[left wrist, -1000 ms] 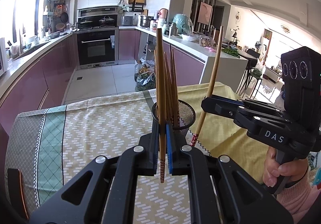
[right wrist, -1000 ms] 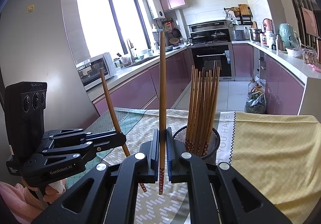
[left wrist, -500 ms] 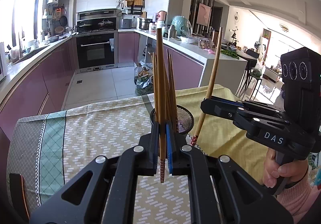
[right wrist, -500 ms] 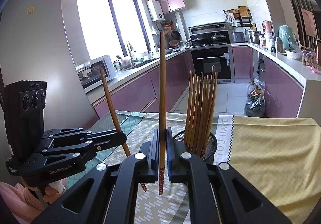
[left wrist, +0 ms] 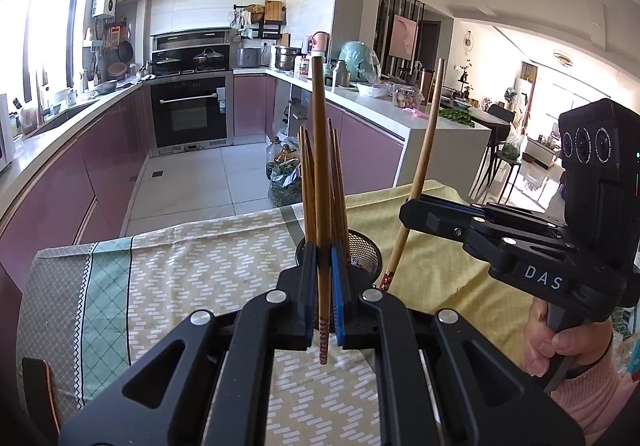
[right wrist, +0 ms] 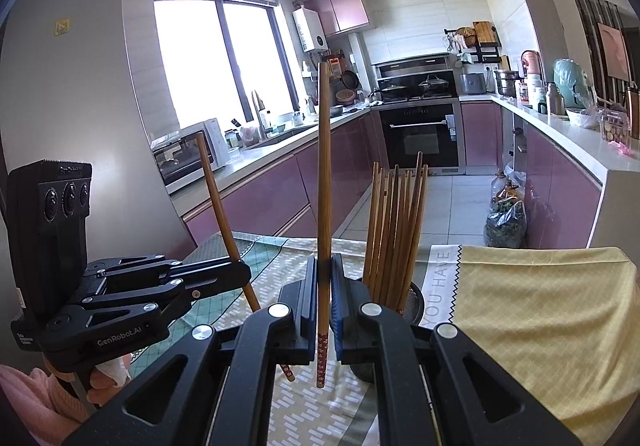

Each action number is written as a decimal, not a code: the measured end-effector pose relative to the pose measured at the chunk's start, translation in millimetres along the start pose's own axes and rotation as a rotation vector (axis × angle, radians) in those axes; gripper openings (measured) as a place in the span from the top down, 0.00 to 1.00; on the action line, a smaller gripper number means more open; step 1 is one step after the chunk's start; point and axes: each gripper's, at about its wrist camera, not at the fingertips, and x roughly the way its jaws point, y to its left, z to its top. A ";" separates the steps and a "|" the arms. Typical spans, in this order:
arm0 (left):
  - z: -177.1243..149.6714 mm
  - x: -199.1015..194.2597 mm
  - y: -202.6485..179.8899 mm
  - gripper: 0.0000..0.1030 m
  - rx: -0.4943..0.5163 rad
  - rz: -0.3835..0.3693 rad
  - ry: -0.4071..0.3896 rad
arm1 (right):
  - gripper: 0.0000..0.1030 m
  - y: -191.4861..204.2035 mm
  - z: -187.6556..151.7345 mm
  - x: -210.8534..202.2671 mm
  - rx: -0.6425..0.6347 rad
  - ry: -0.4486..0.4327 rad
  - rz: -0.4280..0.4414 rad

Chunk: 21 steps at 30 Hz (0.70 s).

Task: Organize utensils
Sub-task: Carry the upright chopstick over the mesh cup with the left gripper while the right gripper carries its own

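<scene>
A black mesh holder (left wrist: 362, 248) with several wooden chopsticks (left wrist: 306, 182) stands on the patterned tablecloth (left wrist: 192, 278). My left gripper (left wrist: 324, 286) is shut on one upright chopstick (left wrist: 320, 166), just in front of the holder. My right gripper (right wrist: 324, 298) is shut on another upright chopstick (right wrist: 324, 186), left of the holder (right wrist: 414, 300) and its chopsticks (right wrist: 396, 226). Each gripper shows in the other's view, the right one (left wrist: 408, 210) right of the holder, the left one (right wrist: 240, 270) at left.
The table stands in a kitchen with purple cabinets (left wrist: 100, 166) and an oven (left wrist: 188, 110) beyond. A yellow cloth (right wrist: 540, 306) covers the table's right part. A white counter (left wrist: 440, 134) stands behind the table at right.
Both grippers have risen a little with their chopsticks and moved closer to the holder; the holder now sits lower and is partly hidden behind the fingers in both views.
</scene>
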 end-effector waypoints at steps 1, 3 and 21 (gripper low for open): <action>0.6 -0.2 0.0 0.93 0.001 0.000 -0.002 | 0.95 -0.1 0.6 0.2 -0.001 -0.001 0.000; 2.7 0.4 0.2 0.93 0.001 0.000 -0.005 | 0.95 -0.3 2.0 1.4 -0.001 -0.002 -0.001; 16.1 1.3 -0.2 0.93 -0.002 -0.010 -0.040 | 0.95 -5.7 11.4 1.6 -0.004 -0.019 -0.001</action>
